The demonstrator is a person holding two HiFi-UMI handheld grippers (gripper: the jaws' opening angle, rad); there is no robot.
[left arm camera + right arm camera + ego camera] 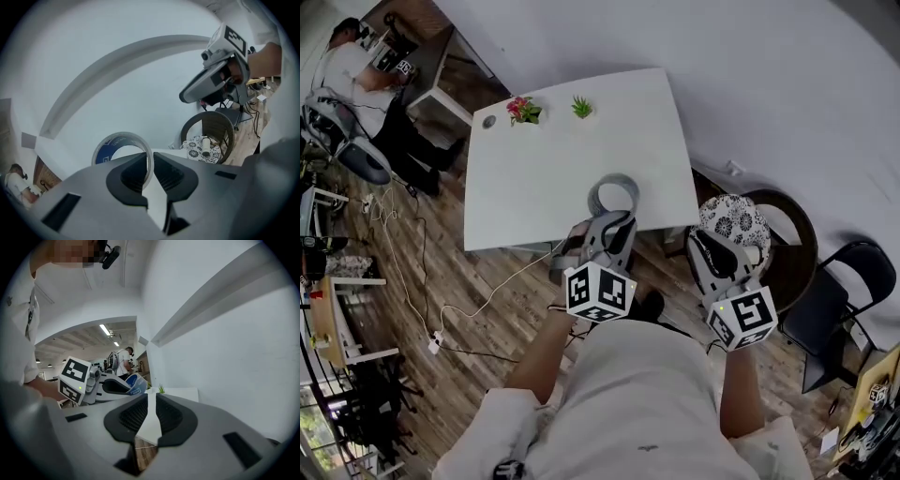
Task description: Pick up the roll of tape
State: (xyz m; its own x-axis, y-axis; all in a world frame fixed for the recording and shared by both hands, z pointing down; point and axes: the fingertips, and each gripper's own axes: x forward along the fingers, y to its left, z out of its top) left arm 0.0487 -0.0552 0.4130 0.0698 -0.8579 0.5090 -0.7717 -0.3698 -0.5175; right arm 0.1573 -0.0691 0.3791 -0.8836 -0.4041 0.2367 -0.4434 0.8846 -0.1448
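Observation:
The roll of tape (613, 194), a grey ring with a blue inner label, hangs above the near edge of the white table (534, 178). My left gripper (612, 223) is shut on its wall. In the left gripper view the ring (123, 144) stands upright, its right side pinched between the pads of the left gripper (151, 171). My right gripper (703, 242) hovers off the table's right front corner, beside the left one. Its jaws (151, 414) stand a narrow gap apart with nothing between them. The right gripper view also shows the left gripper (108, 386) with the roll (135, 382).
Two small potted plants (523, 110) (581, 108) stand at the table's far edge. A round chair with a patterned cushion (736, 217) sits right of the table, and a black chair (844, 291) further right. Cables lie on the wooden floor (441, 319). A person (352, 66) sits at far left.

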